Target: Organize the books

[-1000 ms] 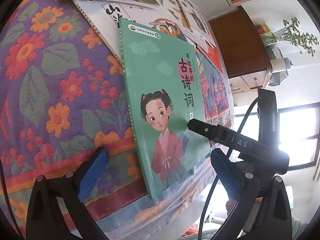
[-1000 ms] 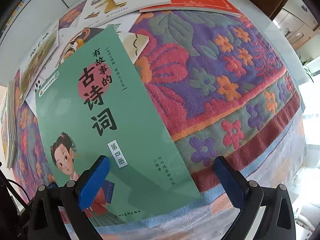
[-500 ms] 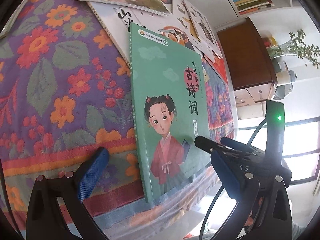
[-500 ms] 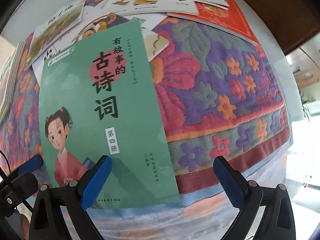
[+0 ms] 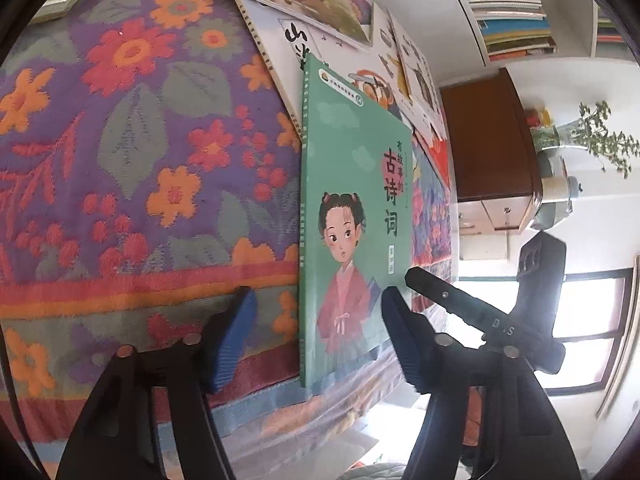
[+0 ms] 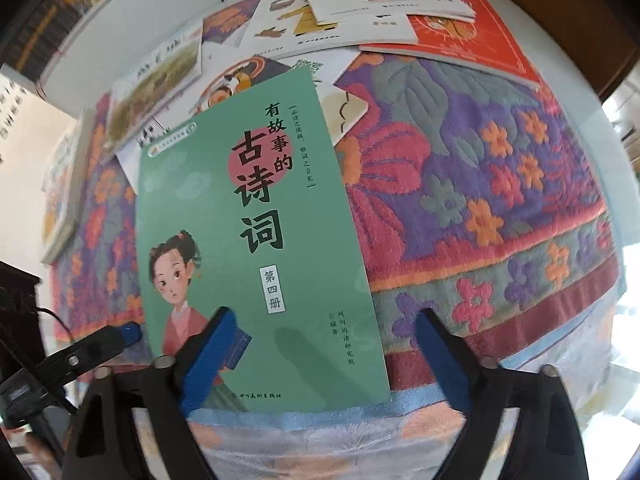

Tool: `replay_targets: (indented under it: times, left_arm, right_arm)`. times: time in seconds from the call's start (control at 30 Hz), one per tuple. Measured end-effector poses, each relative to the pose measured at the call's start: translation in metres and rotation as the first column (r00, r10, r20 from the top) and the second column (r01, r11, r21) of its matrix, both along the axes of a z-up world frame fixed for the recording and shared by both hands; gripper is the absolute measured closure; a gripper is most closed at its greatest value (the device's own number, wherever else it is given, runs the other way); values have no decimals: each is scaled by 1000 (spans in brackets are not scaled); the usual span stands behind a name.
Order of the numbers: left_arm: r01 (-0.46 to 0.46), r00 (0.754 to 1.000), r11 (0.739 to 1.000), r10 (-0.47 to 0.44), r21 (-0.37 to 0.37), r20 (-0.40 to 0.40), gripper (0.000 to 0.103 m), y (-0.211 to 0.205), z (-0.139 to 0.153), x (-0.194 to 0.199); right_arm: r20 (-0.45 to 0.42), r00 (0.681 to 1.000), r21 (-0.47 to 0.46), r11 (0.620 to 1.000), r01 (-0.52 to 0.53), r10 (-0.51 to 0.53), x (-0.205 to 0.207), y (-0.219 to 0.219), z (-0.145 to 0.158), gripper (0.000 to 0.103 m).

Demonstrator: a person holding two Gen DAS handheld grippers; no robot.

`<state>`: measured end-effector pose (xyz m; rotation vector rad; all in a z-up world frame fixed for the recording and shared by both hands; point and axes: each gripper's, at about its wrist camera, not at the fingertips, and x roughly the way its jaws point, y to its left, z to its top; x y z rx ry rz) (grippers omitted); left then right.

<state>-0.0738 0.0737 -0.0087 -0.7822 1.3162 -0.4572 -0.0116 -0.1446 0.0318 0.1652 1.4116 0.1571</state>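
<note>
A green book [image 5: 352, 216] with a girl in a red robe on its cover lies flat on the flowered cloth, its near end at the table's front edge; it also shows in the right wrist view [image 6: 248, 240]. My left gripper [image 5: 316, 336] is open, its jaws on either side of the book's near left corner, not touching. My right gripper [image 6: 332, 356] is open over the book's near right corner. The right gripper's finger [image 5: 452, 300] shows in the left wrist view.
Several thin picture books [image 6: 360, 12] lie scattered at the far end of the flowered cloth [image 6: 480, 168]. A stack of books [image 6: 64, 184] lies at the left. A bookshelf [image 5: 508, 4], a brown cabinet [image 5: 492, 144] and a plant [image 5: 596, 136] stand beyond the table.
My left gripper has narrowed its opening and moved toward the book's near left corner. My right gripper has shifted a little forward over the book's near edge. The book stays flat.
</note>
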Motion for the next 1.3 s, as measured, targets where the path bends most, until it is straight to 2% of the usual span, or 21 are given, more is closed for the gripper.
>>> replay_targets:
  times: [0.03,0.17,0.23,0.33,0.4,0.57,0.67,0.73,0.77,0.8,0.87,0.93,0.97,1.03,1.07,1.1,1.13,1.2,1.27,1.3]
  left_arm:
    - [-1,1000,1000,1,0,3,49,-2,1,0]
    - [8,1000,1000,-9,20,26,61,-17,8,3]
    - [18,999,995,-22,102,38,70,-29,13,4]
    - [11,999,987,-18,160,44,73,-36,12,2]
    - [-19,999,988,12,155,46,73,-35,10,-3]
    - [-47,999,991,48,126,1,73,-25,0,-17]
    - [-2,1000,988,3,157,-1,73,-41,1,-18]
    - [10,1000,978,-15,208,23,73,-54,6,-16]
    - [15,999,978,-25,208,43,73,-60,11,-16]
    - [9,997,986,-21,169,70,73,-63,18,-17]
    - [-3,991,999,-2,35,137,73,-65,41,-19]
    - [14,980,1000,-13,-6,200,73,-69,60,-19]
    - [22,977,1000,-25,19,214,73,-74,63,-16]
    - [25,980,990,-51,138,191,75,-85,53,-6]
    - [22,988,984,-48,175,147,87,-88,39,0]
    - [12,994,983,-32,181,107,91,-89,27,5]
    - [2,996,985,-18,174,90,91,-88,20,7]
    - [-34,997,993,26,112,74,92,-81,14,9]
    - [-93,994,995,95,-30,50,92,-68,12,8]
    - [-124,992,986,127,-111,23,92,-61,10,7]
  right_arm:
    - [7,1000,35,999,7,-7,-1,-6,1,32]
    - [30,1000,144,990,-1,-4,2,-24,-1,37]
    - [42,999,129,991,-20,15,2,-27,-2,52]
    - [59,996,81,994,-77,72,-1,-31,-13,66]
    - [91,992,103,990,-101,92,-4,-36,-14,66]
    - [82,990,166,978,-128,116,-8,-44,-17,66]
    - [82,983,207,962,-176,162,-16,-51,-18,65]
    - [93,979,211,957,-199,183,-17,-49,-19,65]
    - [92,980,226,955,-194,178,-17,-49,-19,65]
    - [88,982,251,950,-185,168,-16,-52,-20,65]
    - [71,989,334,931,-147,130,-15,-64,-25,65]
    - [42,995,420,902,-102,93,-12,-75,-31,65]
    - [13,998,483,874,-64,66,-9,-84,-37,65]
    - [-25,999,546,837,-12,31,-7,-94,-45,65]
    - [-44,999,577,817,15,14,-7,-99,-48,65]
    - [-58,998,595,803,32,3,-6,-102,-51,65]
    - [-73,997,609,792,51,-8,-6,-105,-53,65]
    - [-107,994,635,768,90,-28,-5,-110,-57,65]
    - [-143,989,660,740,128,-44,-4,-115,-61,63]
    - [-153,987,676,723,142,-51,-4,-119,-62,58]
